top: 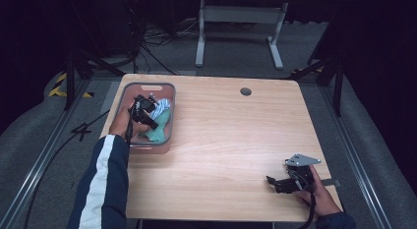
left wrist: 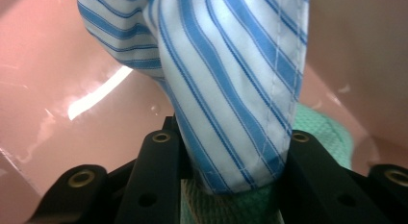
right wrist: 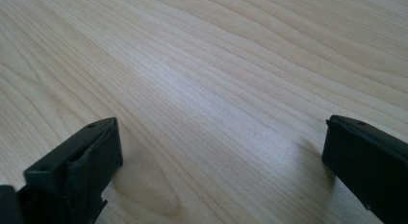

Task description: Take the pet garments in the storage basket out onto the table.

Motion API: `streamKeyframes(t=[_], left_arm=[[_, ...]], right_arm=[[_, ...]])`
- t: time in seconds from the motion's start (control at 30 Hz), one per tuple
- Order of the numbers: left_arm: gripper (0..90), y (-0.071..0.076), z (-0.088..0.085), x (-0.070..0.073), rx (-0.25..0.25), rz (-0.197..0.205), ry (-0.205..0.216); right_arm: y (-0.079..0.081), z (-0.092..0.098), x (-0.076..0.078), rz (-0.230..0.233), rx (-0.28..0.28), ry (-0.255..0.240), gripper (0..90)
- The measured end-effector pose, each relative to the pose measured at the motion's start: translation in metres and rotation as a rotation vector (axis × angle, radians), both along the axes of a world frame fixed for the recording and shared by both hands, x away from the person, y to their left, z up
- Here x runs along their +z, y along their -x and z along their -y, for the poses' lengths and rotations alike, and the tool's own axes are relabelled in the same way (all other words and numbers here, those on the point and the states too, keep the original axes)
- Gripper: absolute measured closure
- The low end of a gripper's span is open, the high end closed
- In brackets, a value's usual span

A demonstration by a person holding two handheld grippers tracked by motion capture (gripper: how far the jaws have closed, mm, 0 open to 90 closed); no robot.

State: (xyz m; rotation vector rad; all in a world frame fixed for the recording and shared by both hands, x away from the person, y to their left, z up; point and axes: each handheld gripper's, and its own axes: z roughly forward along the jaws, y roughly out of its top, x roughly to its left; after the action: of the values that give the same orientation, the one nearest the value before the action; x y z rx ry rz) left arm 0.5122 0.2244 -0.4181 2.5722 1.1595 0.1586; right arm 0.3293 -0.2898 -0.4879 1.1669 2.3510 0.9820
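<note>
My left gripper (top: pixel 147 107) is down inside the pink translucent plastic bin (top: pixel 147 87) at the far left corner of the light wooden table (top: pixel 231 135), its jaws pinched on a blue-and-white striped cloth (left wrist: pixel 231 84) that lies over a green knitted cloth (left wrist: pixel 327 137) in the same bin. My right gripper (top: pixel 275 182) rests low over bare wood near the table's front right corner, jaws spread wide apart, holding nothing.

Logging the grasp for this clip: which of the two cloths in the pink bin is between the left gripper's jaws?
The blue-and-white striped cloth; the plain green cloth lies beneath it.
</note>
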Motion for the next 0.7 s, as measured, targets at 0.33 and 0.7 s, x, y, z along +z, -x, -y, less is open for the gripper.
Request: streamKeyframes(t=[0.33,0.7], left_arm=[[73.7,0.01,-0.012,0.023,0.025,0.106,0.057],[73.7,0.031,-0.016,0.057,0.019,0.263,0.101]], right_arm=[[0.0,0.0,0.0,0.0,-0.001,0.0,0.6],[0.0,0.0,0.0,0.0,-0.001,0.0,0.6]])
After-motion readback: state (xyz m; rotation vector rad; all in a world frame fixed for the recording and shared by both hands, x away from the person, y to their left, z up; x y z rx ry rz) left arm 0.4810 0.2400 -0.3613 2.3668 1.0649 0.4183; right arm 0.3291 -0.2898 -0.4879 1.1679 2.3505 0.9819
